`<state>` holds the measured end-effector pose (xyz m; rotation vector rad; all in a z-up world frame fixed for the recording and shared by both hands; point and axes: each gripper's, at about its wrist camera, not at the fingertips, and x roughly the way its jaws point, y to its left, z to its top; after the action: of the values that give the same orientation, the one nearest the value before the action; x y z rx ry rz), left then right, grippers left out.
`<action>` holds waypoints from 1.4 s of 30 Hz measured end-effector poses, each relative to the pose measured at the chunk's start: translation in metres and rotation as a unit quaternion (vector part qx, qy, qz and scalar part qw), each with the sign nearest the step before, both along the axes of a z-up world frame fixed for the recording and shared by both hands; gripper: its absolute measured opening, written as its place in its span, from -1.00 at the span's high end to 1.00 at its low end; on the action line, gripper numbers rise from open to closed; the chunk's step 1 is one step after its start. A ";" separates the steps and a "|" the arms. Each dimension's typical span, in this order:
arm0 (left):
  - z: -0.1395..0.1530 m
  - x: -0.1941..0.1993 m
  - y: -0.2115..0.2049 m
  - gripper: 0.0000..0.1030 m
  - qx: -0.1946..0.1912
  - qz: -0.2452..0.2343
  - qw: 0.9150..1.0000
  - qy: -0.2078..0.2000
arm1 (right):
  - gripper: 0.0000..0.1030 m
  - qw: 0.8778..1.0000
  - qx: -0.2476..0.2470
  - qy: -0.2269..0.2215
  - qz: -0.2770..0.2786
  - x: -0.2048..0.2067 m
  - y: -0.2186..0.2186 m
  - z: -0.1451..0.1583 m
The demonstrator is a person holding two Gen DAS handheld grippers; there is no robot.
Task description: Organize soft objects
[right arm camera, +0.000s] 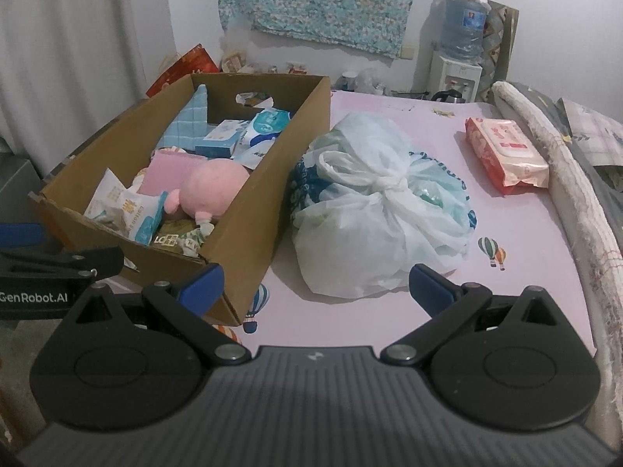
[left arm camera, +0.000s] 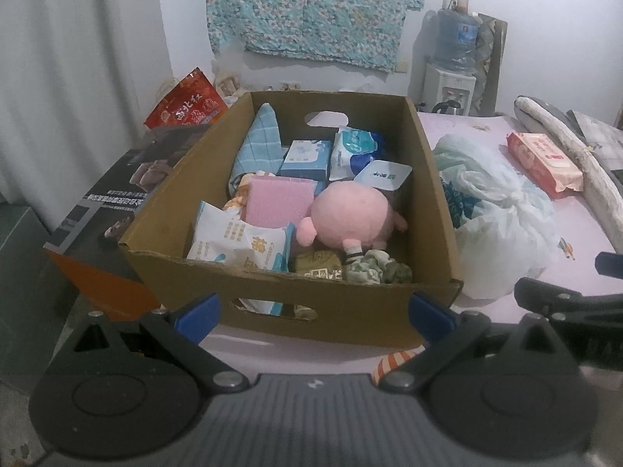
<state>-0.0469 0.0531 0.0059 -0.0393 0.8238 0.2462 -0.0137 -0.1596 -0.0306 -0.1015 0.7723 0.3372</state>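
A cardboard box (left arm camera: 350,311) (right arm camera: 249,218) stands on the pink sheet and holds a pink plush toy (left arm camera: 350,218) (right arm camera: 214,190), a pink sponge (left arm camera: 278,204), a blue cloth (left arm camera: 259,144), tissue packs (left arm camera: 303,157) and a white wipes pack (left arm camera: 237,243). My left gripper (left arm camera: 315,313) is open, just in front of the box's near wall, holding nothing. My right gripper (right arm camera: 315,286) is open too, facing a knotted white plastic bag (right arm camera: 373,210) (left arm camera: 490,225) to the right of the box. A red wipes pack (right arm camera: 506,155) (left arm camera: 545,163) lies further right.
A rolled grey-white blanket (right arm camera: 564,194) runs along the bed's right edge. A water dispenser (right arm camera: 459,58) and a floral cloth (right arm camera: 323,4) are at the back wall. A red bag (left arm camera: 187,105) and a dark poster board (left arm camera: 128,194) sit left of the box.
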 end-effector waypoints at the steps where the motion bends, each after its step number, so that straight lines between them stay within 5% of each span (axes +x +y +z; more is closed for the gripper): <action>1: 0.000 0.000 0.000 -1.00 -0.001 0.000 1.000 0.001 | -0.97 1.000 0.000 0.001 0.000 0.000 0.000 -0.001; 42: -0.003 -0.002 0.003 -1.00 0.006 -0.002 1.000 0.009 | -0.98 1.000 -0.005 0.005 0.001 0.005 -0.002 -0.006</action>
<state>-0.0487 0.0557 0.0027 -0.0240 0.8411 0.2485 -0.0088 -0.1621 -0.0366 -0.1108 0.7842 0.3361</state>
